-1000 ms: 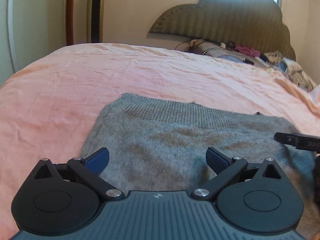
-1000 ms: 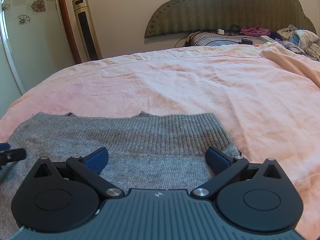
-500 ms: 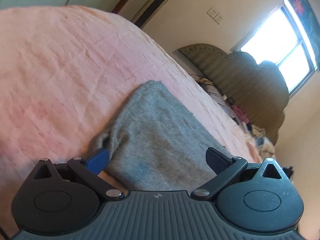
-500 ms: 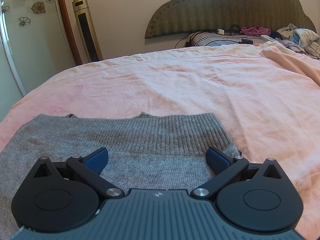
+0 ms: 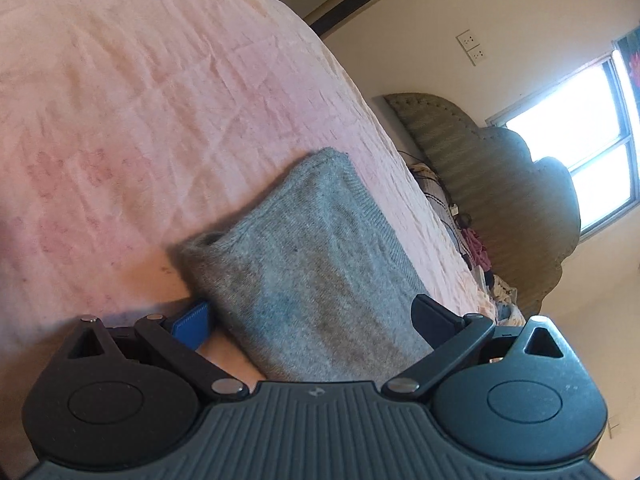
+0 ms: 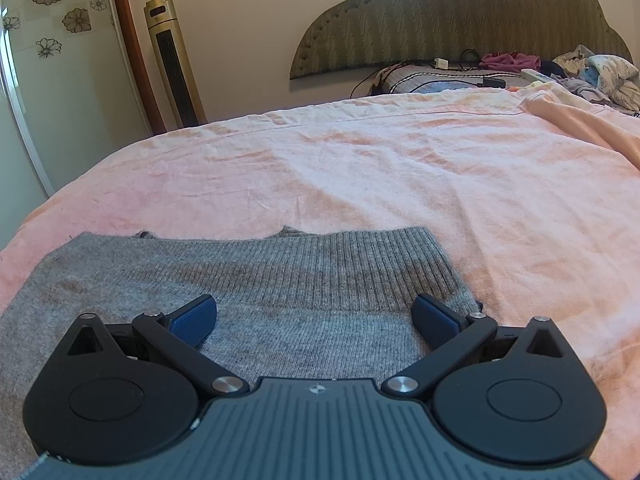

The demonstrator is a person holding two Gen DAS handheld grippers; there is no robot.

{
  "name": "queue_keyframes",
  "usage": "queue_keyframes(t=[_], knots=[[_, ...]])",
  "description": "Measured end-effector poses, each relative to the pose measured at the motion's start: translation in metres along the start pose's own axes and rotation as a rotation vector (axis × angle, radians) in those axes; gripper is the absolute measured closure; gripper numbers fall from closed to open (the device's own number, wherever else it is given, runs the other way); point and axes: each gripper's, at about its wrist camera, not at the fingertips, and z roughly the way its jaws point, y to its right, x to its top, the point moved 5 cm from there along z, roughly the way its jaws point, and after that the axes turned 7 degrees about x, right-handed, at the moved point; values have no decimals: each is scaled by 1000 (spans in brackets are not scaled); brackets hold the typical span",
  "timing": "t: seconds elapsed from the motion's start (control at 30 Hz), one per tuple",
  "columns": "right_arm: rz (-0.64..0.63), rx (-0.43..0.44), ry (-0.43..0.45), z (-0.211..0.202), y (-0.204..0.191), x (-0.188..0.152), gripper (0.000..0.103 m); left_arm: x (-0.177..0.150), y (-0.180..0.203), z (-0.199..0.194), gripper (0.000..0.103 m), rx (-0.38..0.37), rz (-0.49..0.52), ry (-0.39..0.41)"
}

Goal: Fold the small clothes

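Pink bed (image 6: 360,168) is spread under a grey knit (image 6: 256,280). Since a second ago the left gripper (image 5: 312,320) has been tipped sideways, jaws wide, with the knit's edge raised between them. Right gripper (image 6: 314,318) is kept released over the knit. A fold seems begun.

sweater (image 6: 280,280) on bedsheet (image 6: 400,168), headboard (image 6: 460,20) behind

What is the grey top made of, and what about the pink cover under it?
The grey top looks like soft knitted yarn, maybe wool or a blend: there are ribbed lines along its far edge and a fuzzy, matte surface. The pink cover looks like thin woven cloth, perhaps cotton: it is matte and full of fine creases. Neither can be told for sure by sight alone.
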Motion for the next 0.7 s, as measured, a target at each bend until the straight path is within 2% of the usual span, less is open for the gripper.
queue_keyframes(t=[0.03,0.07,0.1,0.13,0.3,0.37,0.4,0.47,0.5,0.57,0.63,0.7], knots=[[1,1,1,0,0,0,0,1,2,6,31,2,-5,-7],[2,2,1,0,0,0,0,1,3,14,48,19,-11,-38],[3,3,2,0,0,0,0,1,1,22,70,46,-31,-66],[4,5,3,-1,1,0,0,2,-1,25,74,56,-46,-58],[21,19,12,-2,2,0,0,5,3,29,74,80,-25,-49],[29,27,16,-3,3,0,0,4,8,32,92,148,36,-38],[40,32,22,-4,3,1,0,3,12,33,96,177,68,-38],[118,71,47,-14,10,6,0,3,25,29,97,194,136,-17],[208,104,64,-23,15,11,0,2,38,25,97,190,209,11],[387,257,114,-45,24,23,0,-5,77,15,98,148,376,74],[463,413,137,-61,27,36,0,-21,120,10,98,67,519,104],[486,474,113,-66,31,44,0,-49,164,11,98,-25,657,99]])
